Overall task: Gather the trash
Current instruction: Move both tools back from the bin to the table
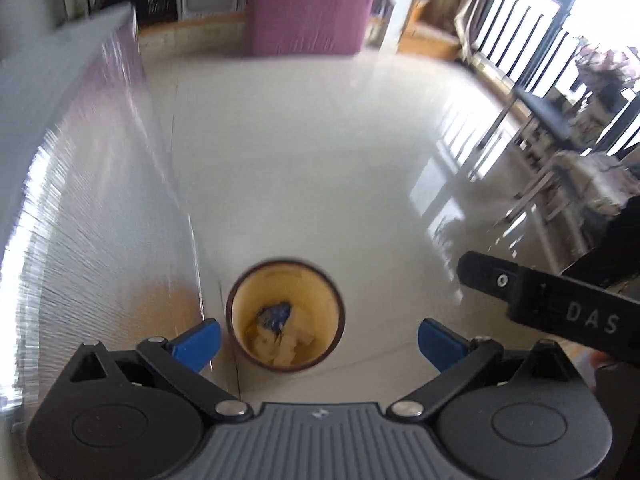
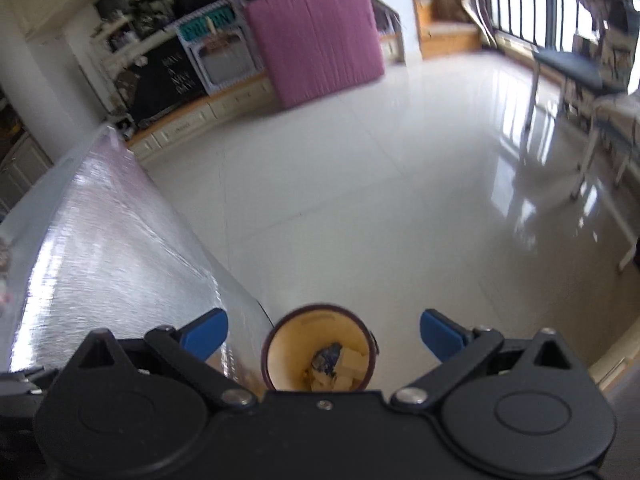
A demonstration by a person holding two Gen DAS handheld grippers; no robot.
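A round bin with a dark rim and yellow inside stands on the pale tiled floor, right beside the table's edge. Crumpled pale scraps and a blue wrapper lie at its bottom. My left gripper hangs above it, open, blue fingers wide with nothing between them. The other black gripper reaches in from the right of the left wrist view. In the right wrist view the same bin sits just ahead of my right gripper, which is also open and holds nothing.
A table under shiny silver covering fills the left side. A pink upright mattress-like block stands at the far wall beside low cabinets. Chair and table legs stand at the right by a railed window. Glossy floor lies between.
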